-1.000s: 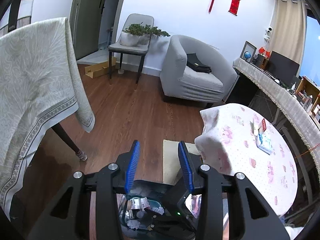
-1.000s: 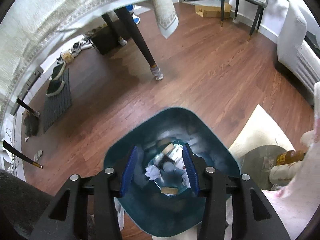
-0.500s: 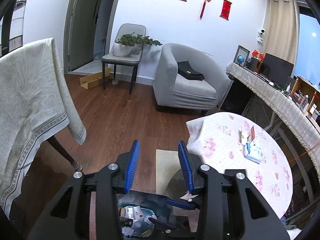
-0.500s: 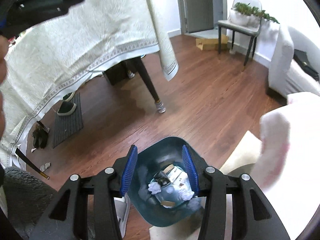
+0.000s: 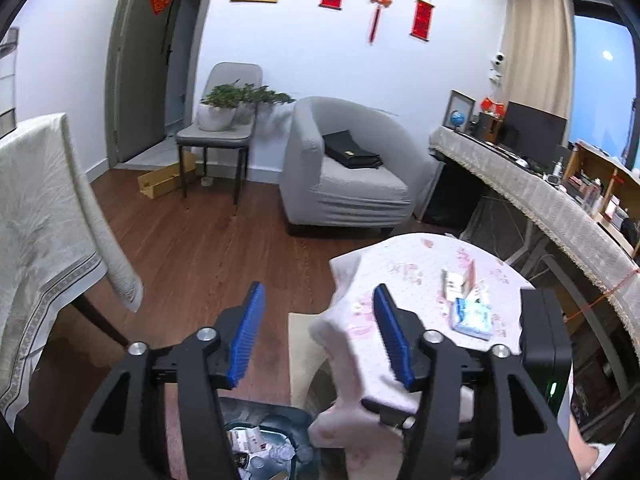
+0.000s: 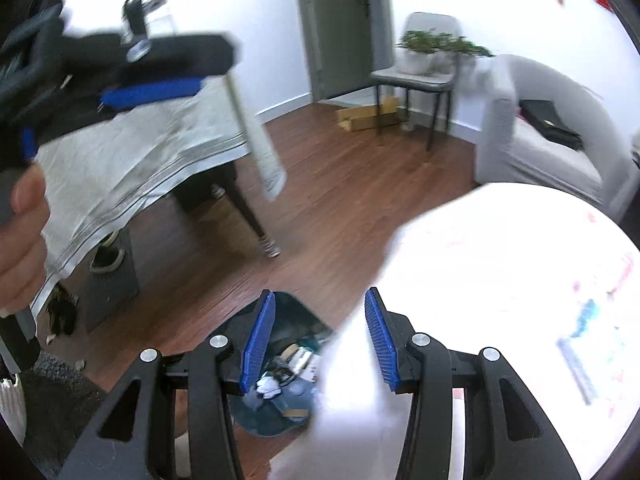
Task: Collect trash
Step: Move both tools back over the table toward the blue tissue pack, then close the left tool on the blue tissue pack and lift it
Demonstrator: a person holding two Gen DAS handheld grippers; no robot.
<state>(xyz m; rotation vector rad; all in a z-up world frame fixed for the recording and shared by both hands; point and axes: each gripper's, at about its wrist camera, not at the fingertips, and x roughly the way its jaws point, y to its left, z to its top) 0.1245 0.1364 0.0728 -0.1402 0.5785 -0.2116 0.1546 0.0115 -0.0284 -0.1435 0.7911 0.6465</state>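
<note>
Left fingers [image 5: 246, 338] opening, empty, trash bin [image 5: 272, 446] below them

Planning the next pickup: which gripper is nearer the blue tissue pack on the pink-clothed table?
Right, probably. The right gripper hangs over the table edge, with the blue tissue pack ahead to its right. The left gripper, jaws opening and empty, sits farther left.

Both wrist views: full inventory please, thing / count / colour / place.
trash bin: 1, dark teal, on the floor, holds paper scraps
round table: 1, pink-patterned white cloth, right
tissue pack: 1, blue-white, on round table
small boxes: number unclear, white-red, on round table
armchair: 1, grey, far wall
black bag: 1, on armchair
chair: 1, grey, carries potted plants
cloth-covered table: 1, beige, left
left gripper: blue pads, jaws opening, empty
right gripper: blue pads, apart, empty
</note>
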